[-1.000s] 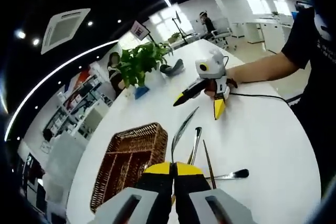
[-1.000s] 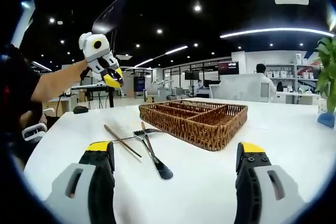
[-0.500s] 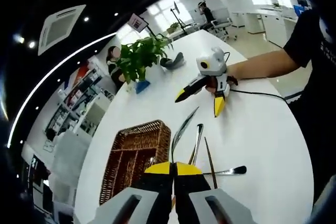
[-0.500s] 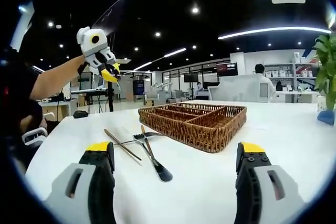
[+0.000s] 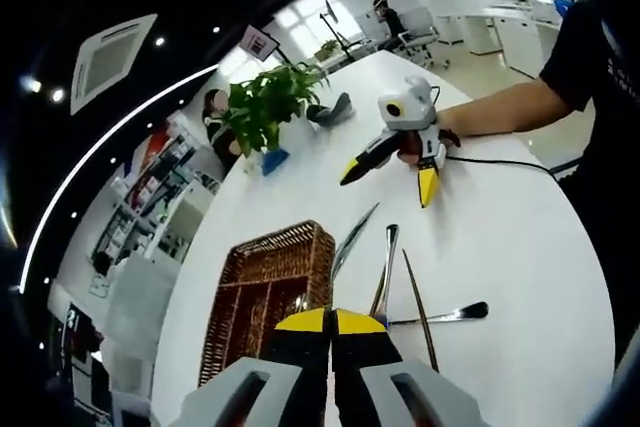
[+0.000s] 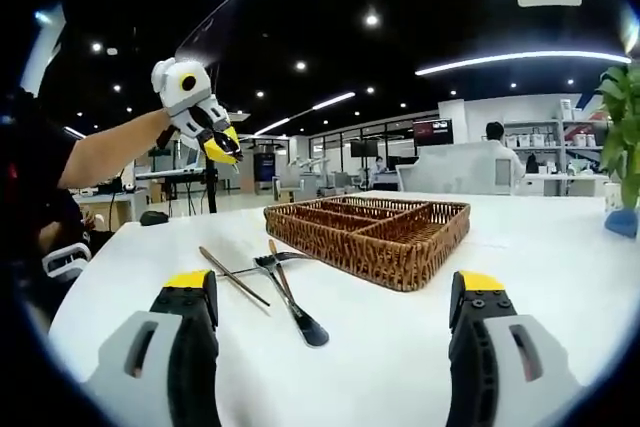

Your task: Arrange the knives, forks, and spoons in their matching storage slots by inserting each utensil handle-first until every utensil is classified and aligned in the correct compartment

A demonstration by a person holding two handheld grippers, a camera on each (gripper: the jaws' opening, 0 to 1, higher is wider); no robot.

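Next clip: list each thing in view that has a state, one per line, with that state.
Left gripper: shut on a knife, raised above the table.
Right gripper: open, holding nothing.
Wicker tray: on the table, its visible compartments empty.
Spoon: lying flat beside the tray.
Fork: lying flat, crossing the spoon.
Chopstick: lying flat.

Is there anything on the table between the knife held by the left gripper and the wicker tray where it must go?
Nothing visible does. The left gripper holds the knife raised above the white table, and the wicker tray lies just beside it. The other utensils lie on the far side of the knife from the tray.
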